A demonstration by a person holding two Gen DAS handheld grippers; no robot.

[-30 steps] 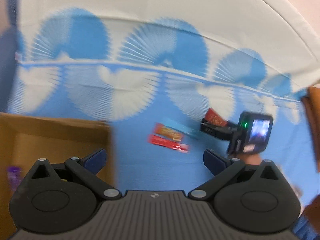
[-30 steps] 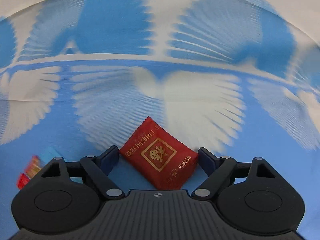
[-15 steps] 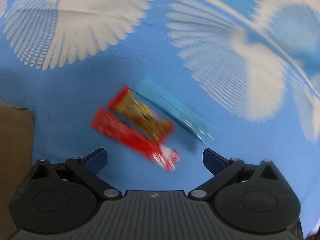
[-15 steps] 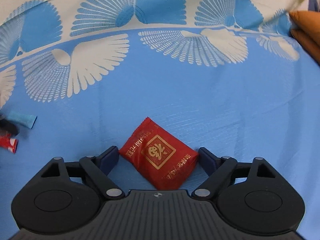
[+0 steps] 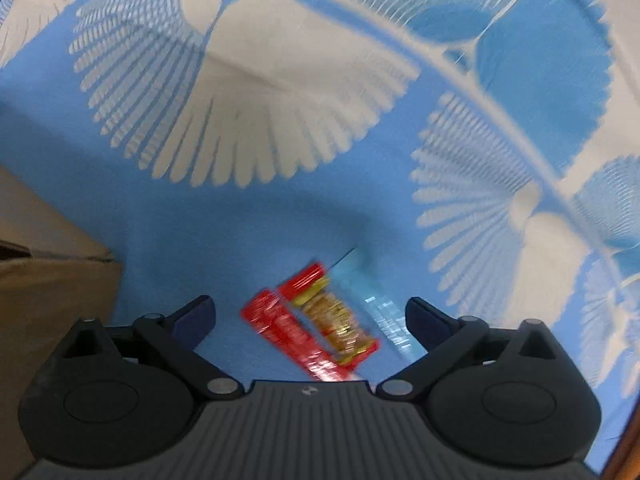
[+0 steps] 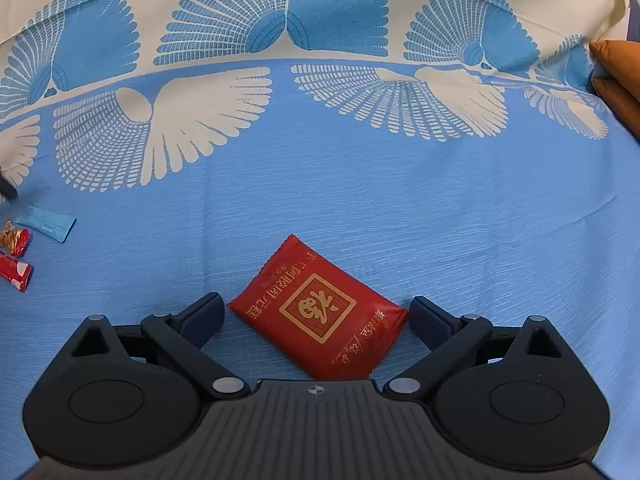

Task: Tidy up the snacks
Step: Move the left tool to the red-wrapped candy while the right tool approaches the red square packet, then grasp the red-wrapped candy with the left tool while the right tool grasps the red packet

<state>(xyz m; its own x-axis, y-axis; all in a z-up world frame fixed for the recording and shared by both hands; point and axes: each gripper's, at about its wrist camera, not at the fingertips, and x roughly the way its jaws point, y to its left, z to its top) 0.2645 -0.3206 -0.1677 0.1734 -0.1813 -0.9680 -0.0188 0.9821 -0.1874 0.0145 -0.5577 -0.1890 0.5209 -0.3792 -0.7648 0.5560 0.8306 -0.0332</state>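
Left wrist view: left tongs spread apart, nothing clamped, hovering over three small snack packs lying close together on the blue cloth with white fan print (frame blurred by motion). Long red bar lowest, red-and-gold wrapped snack right beside it, pale blue sachet on the far right side of the group, near the right fingertip. All three sitting between the two fingertips, partly hidden by the tongs body at the bottom. Contact between packs and fingers not clear from the blur. Brown cardboard box at the left edge, well apart from the packs.

Right wrist view: right tongs also wide apart, gripping nothing. Red pouch with gold square emblem and gold lettering lying flat on the cloth between the fingertips, tilted diagonally, corners just beside both pads, touch not certain. Same three small packs seen far off at the left edge: blue sachet, red-gold snack, red bar. Orange-brown cushion at the right edge.
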